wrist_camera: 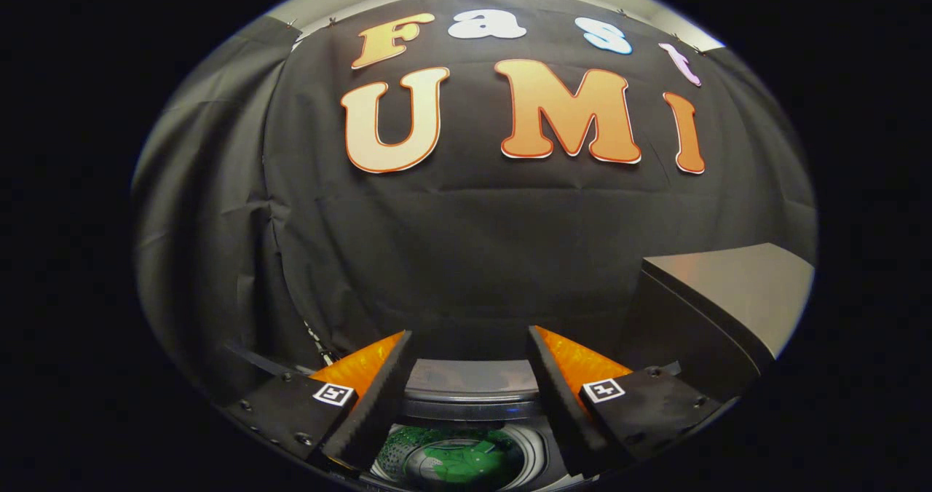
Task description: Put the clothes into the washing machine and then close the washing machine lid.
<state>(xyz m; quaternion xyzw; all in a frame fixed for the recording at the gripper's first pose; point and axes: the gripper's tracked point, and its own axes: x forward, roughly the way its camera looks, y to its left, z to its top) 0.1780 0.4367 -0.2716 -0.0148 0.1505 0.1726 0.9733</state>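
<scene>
My gripper (470,339) is open, with a wide gap between its fingers and nothing held. Below and between the fingers lies the washing machine's round drum opening (459,459), seen from above. Green cloth (466,459) lies inside the drum. The machine's grey rear panel (470,390) runs just beyond the opening. At the right, past the right finger, a grey slab stands raised and tilted: it looks like the machine's open lid (735,288).
Black cloth walls (466,244) close the booth right behind the machine and on the left side. A thin dark bar (251,357) and a cable (317,339) sit low at the left, beside the left finger.
</scene>
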